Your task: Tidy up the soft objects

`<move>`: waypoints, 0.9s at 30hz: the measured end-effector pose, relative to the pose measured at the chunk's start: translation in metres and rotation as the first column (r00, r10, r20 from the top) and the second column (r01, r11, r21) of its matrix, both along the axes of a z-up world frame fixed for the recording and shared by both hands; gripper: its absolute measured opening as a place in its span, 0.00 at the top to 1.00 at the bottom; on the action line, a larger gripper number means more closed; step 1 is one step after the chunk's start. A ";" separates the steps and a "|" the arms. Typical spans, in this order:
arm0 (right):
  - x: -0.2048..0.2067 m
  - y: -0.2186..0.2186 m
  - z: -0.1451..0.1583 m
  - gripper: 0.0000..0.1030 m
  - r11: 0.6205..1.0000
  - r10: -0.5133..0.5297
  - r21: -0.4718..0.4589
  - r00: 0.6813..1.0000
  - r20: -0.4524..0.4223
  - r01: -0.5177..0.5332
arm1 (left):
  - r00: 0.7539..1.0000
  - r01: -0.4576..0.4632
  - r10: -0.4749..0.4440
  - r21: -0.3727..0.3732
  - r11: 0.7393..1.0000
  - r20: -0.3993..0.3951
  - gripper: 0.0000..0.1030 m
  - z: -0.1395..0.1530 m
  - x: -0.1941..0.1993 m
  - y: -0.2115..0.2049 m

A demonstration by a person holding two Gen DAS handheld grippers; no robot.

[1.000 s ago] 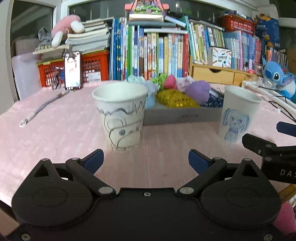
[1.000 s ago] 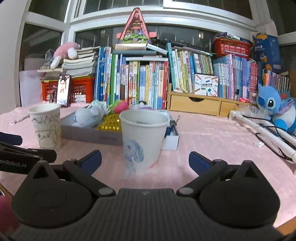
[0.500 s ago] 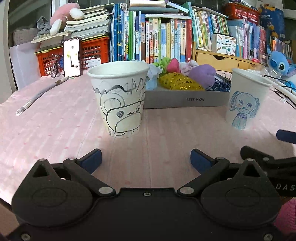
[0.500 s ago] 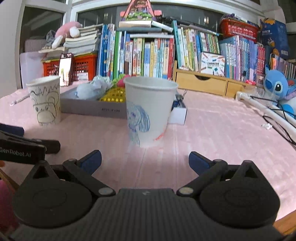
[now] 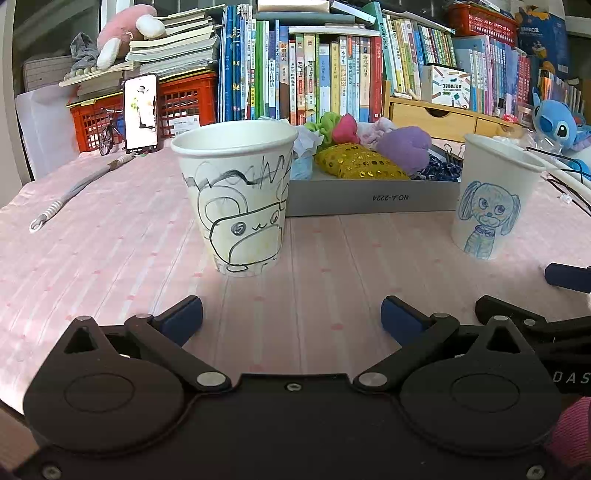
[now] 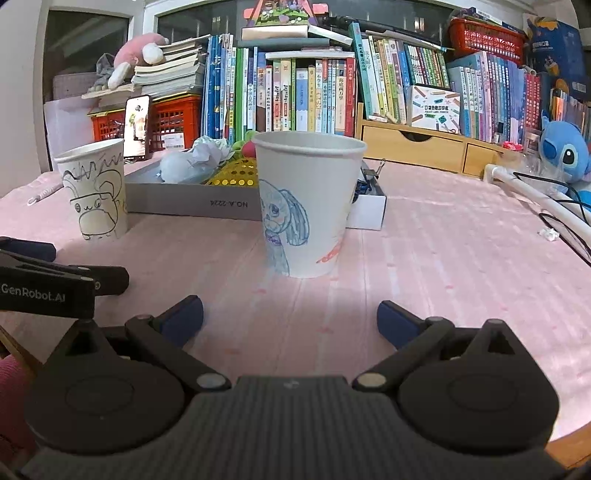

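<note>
Standing between each gripper's wide, empty jaws and the tray [image 5: 369,201]: a paper cup [image 5: 236,195].

Cluttered study corner behind a pink-clothed table [image 5: 110,236]

Upright books [image 5: 295,70] line the table's far edge; a red crate [image 5: 184,99] sits toward the far-left corner, wooden drawers [image 6: 413,144] far right, dark windows [image 6: 192,22] behind.

1. The grey tray [image 5: 369,199] hides the lower parts of the soft objects [image 5: 360,162] inside it.
2. Both paper cups' insides cannot be seen: bear cup [image 5: 236,199], dog cup [image 6: 306,206].
3. The blue plush [image 5: 559,123] is cut off at the frame's right edge.
</note>
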State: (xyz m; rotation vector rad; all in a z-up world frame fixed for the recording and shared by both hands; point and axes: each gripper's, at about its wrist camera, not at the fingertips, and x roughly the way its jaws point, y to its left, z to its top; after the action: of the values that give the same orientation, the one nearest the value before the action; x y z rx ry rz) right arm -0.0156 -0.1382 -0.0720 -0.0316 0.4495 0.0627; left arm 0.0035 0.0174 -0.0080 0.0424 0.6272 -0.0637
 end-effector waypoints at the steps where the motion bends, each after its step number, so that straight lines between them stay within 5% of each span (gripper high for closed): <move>1: 0.000 0.000 0.000 0.00 1.000 0.001 0.000 1.000 -0.001 -0.001 | 1.000 0.000 0.000 -0.001 1.000 0.000 0.00 0.000 0.000 0.000; 27: 0.001 0.001 -0.002 0.00 1.000 0.009 0.002 1.000 -0.008 -0.009 | 1.000 0.000 0.000 0.002 1.000 -0.005 0.00 0.000 0.002 0.000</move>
State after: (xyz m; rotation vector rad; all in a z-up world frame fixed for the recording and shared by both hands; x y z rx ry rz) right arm -0.0148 -0.1372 -0.0736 -0.0316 0.4574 0.0722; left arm 0.0050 0.0174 -0.0079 0.0444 0.6318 -0.0629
